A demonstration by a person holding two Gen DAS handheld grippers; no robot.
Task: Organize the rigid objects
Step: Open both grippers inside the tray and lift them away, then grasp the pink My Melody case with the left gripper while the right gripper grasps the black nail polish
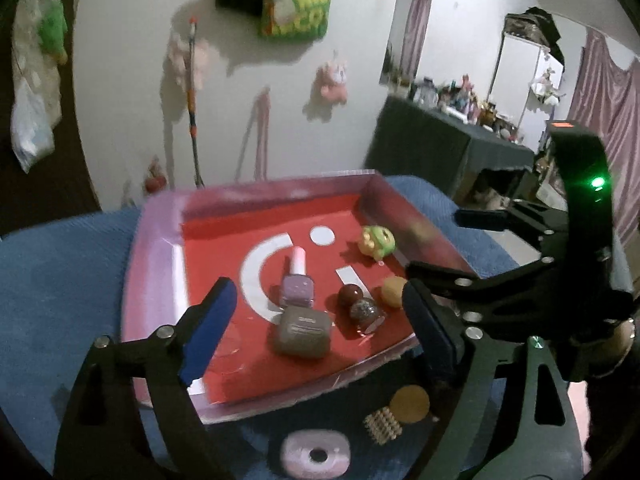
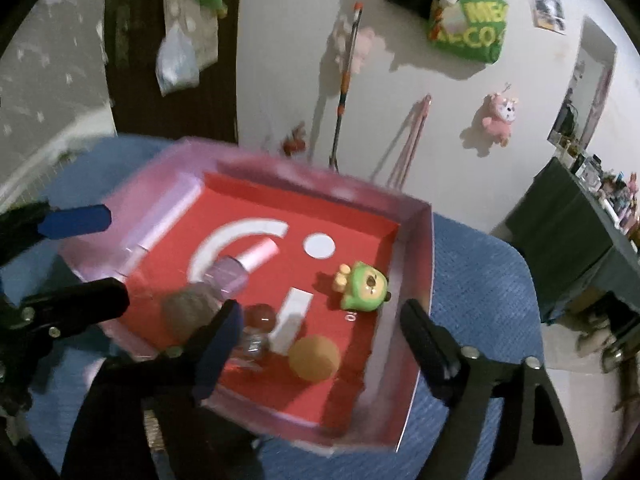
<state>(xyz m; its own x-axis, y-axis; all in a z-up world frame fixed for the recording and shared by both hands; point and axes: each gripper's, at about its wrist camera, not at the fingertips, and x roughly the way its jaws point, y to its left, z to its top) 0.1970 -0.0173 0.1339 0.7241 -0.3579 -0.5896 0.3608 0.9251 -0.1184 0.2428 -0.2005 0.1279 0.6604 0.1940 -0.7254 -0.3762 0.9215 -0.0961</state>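
Note:
A red-bottomed box [image 1: 154, 264] [image 2: 416, 248] sits on a blue cloth. It holds a purple nail polish bottle [image 1: 297, 286] [image 2: 236, 270], a grey earbud case [image 1: 302, 330] [image 2: 186, 306], a dark red ball [image 1: 349, 294] [image 2: 260, 316], a speckled ball [image 1: 363, 310], a tan ball [image 1: 394, 291] [image 2: 314, 358] and a green toy [image 1: 376, 242] [image 2: 362, 284]. My left gripper [image 1: 316, 328] is open and empty above the box's near side. My right gripper [image 2: 320, 344] is open and empty over the tan ball; it also shows in the left wrist view [image 1: 480, 218].
On the blue cloth [image 1: 60, 280] in front of the box lie a pink case [image 1: 314, 454], a tan disc [image 1: 409, 404] and a small woven piece [image 1: 382, 426]. A white wall with hanging toys stands behind. A dark cluttered table [image 1: 448, 140] stands at the right.

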